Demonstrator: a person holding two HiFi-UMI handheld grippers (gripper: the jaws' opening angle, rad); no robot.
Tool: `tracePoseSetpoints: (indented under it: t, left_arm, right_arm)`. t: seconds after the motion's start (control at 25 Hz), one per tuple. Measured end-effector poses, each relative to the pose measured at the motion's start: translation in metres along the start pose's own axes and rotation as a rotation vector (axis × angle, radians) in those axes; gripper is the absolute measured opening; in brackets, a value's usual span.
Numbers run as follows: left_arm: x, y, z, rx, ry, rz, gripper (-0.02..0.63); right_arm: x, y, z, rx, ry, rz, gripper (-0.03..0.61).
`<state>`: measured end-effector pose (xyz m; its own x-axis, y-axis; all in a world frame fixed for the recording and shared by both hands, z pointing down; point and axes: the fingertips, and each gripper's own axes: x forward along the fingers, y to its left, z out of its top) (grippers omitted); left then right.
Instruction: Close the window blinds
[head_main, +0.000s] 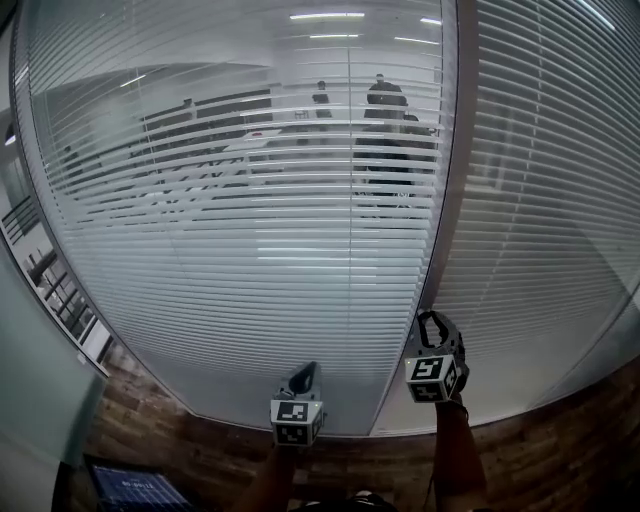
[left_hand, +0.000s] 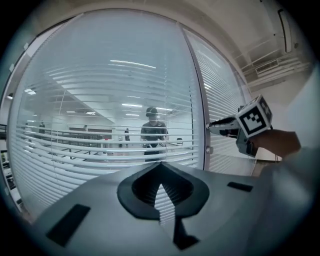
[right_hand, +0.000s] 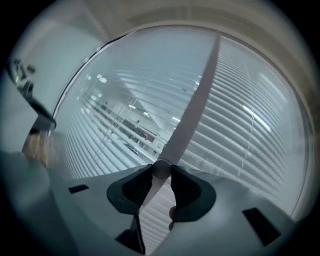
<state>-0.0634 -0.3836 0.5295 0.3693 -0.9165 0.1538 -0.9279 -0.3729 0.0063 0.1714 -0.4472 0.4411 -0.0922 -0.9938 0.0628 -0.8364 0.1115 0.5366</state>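
Horizontal white blinds (head_main: 230, 200) cover the left glass panel with their slats part open, so a room shows through. A second set of blinds (head_main: 545, 200) covers the right panel. A grey upright frame (head_main: 452, 180) parts the two. My right gripper (head_main: 432, 320) reaches level to that frame, and in the right gripper view its jaws (right_hand: 161, 171) are shut on a small round knob (right_hand: 161, 168) at the frame's foot. My left gripper (head_main: 303, 376) hangs lower and to the left, short of the blinds. Its jaws (left_hand: 160, 186) meet at the tips with nothing in them.
Wooden floor (head_main: 540, 460) runs along the foot of the glass. A dark screen (head_main: 130, 490) lies at the bottom left beside a pale wall (head_main: 30, 400). A person's figure (head_main: 385, 100) shows in the glass. A small fitting (left_hand: 209, 149) sits on the frame below the right gripper.
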Motion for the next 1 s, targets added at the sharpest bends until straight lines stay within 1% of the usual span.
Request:
tracePoseSetpoints:
  t: [0.04, 0.08, 0.24, 0.4, 0.56, 0.68, 0.76, 0.8, 0.84, 0.88, 0.92, 0.96, 1.0]
  left_arm:
    - [-0.001, 0.0, 0.002, -0.002, 0.0, 0.0, -0.008]
    - [-0.002, -0.001, 0.004, -0.003, 0.0, -0.001, -0.008]
    - [-0.002, -0.002, 0.005, 0.001, 0.008, -0.008, -0.007]
    - [-0.002, -0.005, 0.001, 0.004, 0.016, -0.013, -0.008]
    - [-0.002, -0.005, 0.0, 0.007, 0.019, -0.012, -0.007]
    - [-0.003, -0.004, 0.001, 0.007, 0.019, -0.008, -0.008]
    - [-0.002, -0.004, -0.002, 0.012, 0.026, -0.009, -0.007]
    - [-0.002, -0.005, -0.002, 0.012, 0.027, -0.01, -0.008]
    - [-0.003, -0.005, -0.003, 0.012, 0.029, -0.01, -0.006]
    - [-0.003, -0.005, -0.004, 0.013, 0.031, -0.01, -0.008]
    - [-0.003, -0.005, -0.004, 0.012, 0.034, -0.009, -0.007]
    - [-0.003, -0.004, -0.005, 0.011, 0.036, -0.008, -0.008]
    - [-0.003, -0.003, -0.005, 0.01, 0.038, -0.007, -0.007]
  right_arm:
    - [-0.001, 0.001, 0.002, -0.104, 0.009, 0.0, 0.123]
    - [-0.002, 0.002, 0.004, -0.181, 0.019, 0.007, 0.123]
    - [0.0, 0.002, 0.004, -0.389, 0.026, 0.052, 0.123]
    - [0.001, 0.005, 0.001, -0.611, 0.027, 0.061, 0.123]
    - [0.002, 0.006, -0.002, -0.792, 0.029, 0.07, 0.123]
    - [0.002, 0.007, -0.002, -0.892, 0.023, 0.077, 0.123]
    - [0.002, 0.008, -0.002, -0.921, 0.005, 0.073, 0.124]
    - [0.002, 0.008, -0.002, -0.913, -0.006, 0.066, 0.124]
    - [0.001, 0.007, -0.003, -0.884, -0.013, 0.056, 0.124]
    - [0.0, 0.005, -0.004, -0.831, -0.014, 0.047, 0.124]
    - [-0.001, 0.003, -0.003, -0.749, -0.013, 0.041, 0.125]
    - [-0.003, 0.001, -0.002, -0.637, -0.014, 0.041, 0.134]
    - [-0.005, -0.001, 0.002, -0.501, -0.022, 0.047, 0.152]
